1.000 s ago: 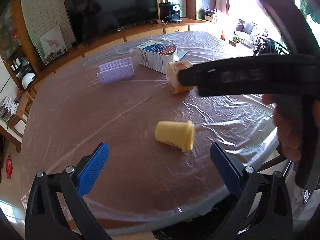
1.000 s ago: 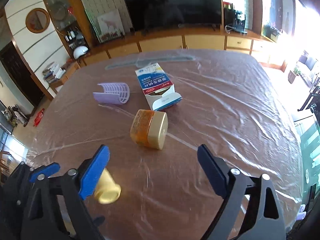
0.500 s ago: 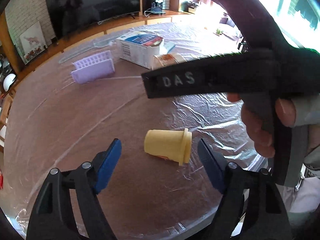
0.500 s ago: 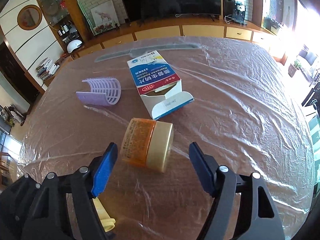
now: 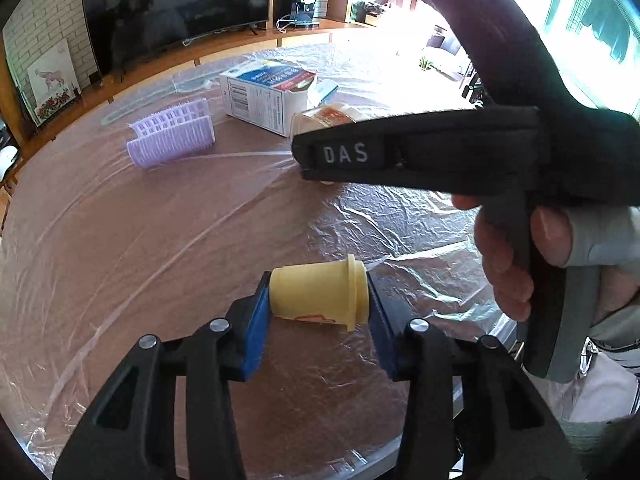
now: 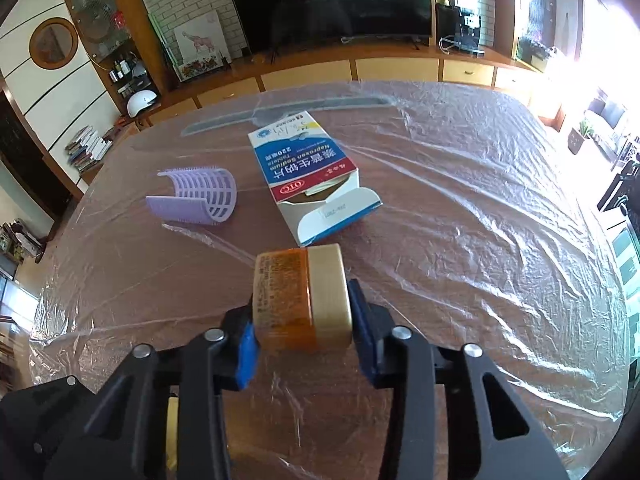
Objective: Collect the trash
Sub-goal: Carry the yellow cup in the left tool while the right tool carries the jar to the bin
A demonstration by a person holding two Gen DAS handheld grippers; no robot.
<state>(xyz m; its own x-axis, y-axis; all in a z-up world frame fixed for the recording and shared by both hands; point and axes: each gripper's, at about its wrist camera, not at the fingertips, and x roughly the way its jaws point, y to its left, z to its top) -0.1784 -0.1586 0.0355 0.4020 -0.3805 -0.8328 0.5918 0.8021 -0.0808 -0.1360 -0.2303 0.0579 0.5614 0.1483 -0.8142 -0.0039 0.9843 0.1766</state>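
1. Jaws of the left gripper (image 5: 320, 308) have just been closing and now clench a yellow cup (image 5: 320, 294) that lies on its side near the front edge of the tabletop (image 5: 140, 240), blue pads pressed on its base and its rimmed mouth.
2. Jaws of the right gripper (image 6: 304, 332) have likewise just been closing and now grasp an orange jar (image 6: 300, 300) end to end, one pad on its base, the other on its beige lid.
3. Left wrist view alone shows a hand (image 5: 516, 256) around the right gripper's handle, with that gripper's black body (lettered "DAS") crossing in front of most of the jar.
4. Right wrist view alone shows the medicine box (image 6: 312, 176) from above, its end flap open, lying just beyond the jar.
5. Both views show a lilac plastic grid piece (image 6: 196, 196) lying apart to the left of the box, all on crinkled clear film over the tabletop.
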